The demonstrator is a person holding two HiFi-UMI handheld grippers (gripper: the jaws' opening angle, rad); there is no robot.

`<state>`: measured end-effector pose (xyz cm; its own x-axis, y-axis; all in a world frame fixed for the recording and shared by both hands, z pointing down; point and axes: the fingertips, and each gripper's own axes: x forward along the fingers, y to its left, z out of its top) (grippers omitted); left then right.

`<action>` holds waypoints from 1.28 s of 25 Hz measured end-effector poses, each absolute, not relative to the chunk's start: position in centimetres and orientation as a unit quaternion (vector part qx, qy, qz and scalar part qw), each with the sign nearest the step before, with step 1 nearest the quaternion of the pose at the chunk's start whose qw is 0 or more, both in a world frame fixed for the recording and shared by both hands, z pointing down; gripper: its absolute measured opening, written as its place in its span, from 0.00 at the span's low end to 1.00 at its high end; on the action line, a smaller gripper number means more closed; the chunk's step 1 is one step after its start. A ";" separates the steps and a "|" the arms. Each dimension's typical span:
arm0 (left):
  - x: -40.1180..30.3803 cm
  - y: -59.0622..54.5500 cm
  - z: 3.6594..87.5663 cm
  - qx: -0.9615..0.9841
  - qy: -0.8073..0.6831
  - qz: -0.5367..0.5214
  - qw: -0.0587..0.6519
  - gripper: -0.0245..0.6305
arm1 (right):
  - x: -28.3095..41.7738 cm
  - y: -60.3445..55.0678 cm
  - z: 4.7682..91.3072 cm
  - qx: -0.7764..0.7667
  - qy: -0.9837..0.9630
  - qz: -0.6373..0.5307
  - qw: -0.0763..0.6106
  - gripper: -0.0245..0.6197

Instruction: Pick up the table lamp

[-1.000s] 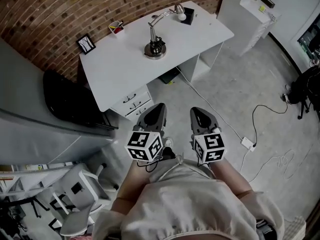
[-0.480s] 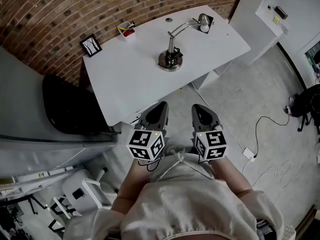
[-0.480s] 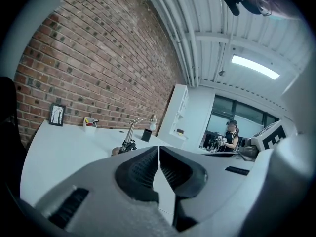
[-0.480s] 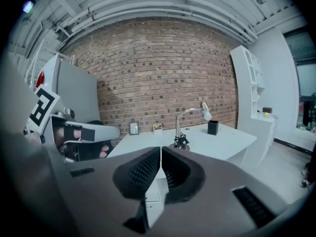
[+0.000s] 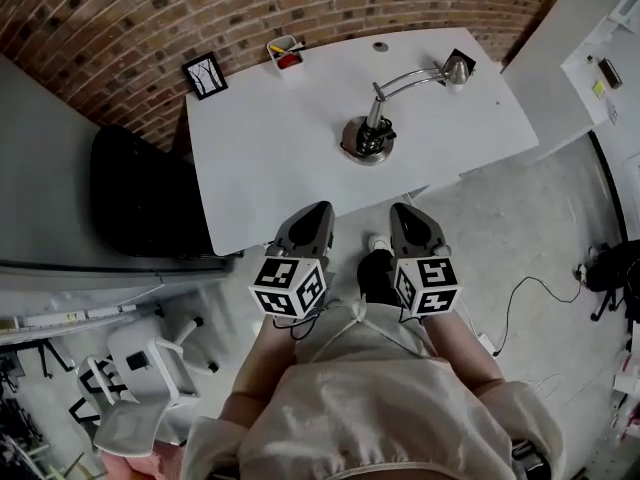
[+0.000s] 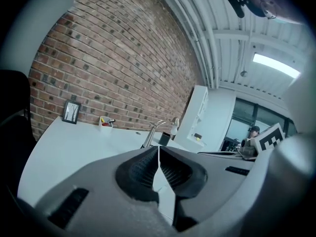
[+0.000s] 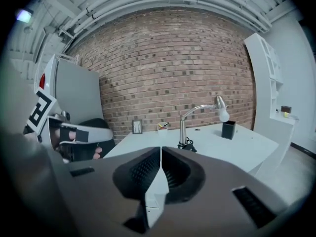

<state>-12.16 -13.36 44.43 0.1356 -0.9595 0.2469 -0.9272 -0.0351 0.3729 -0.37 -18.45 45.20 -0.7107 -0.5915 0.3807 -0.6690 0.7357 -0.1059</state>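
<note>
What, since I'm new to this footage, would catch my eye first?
The silver table lamp stands on the white desk by the brick wall. Nearer the camera, the left gripper and right gripper point toward the desk, both shut and empty.

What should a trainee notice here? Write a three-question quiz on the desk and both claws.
1. True or false: the table lamp stands upright on the white desk.
2. Pick one. The left claw and the right claw are: A) both open; B) both shut and empty; C) shut on the lamp.
3. Fill in: the picture frame stands at the desk's far edge, in front of the ____ wall.

Key: 1 true; 2 B; 3 brick.
</note>
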 end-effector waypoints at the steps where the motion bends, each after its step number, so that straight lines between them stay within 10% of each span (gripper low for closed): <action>1: -12.4 -14.4 44.6 0.713 -0.662 -0.036 0.229 0.07 | -0.6 -19.7 45.3 0.338 -0.919 0.120 0.162 0.08; 32: -14.6 -31.1 49.8 0.541 -0.794 -0.034 0.275 0.07 | -6.0 -40.6 49.7 0.106 -0.966 0.108 0.212 0.08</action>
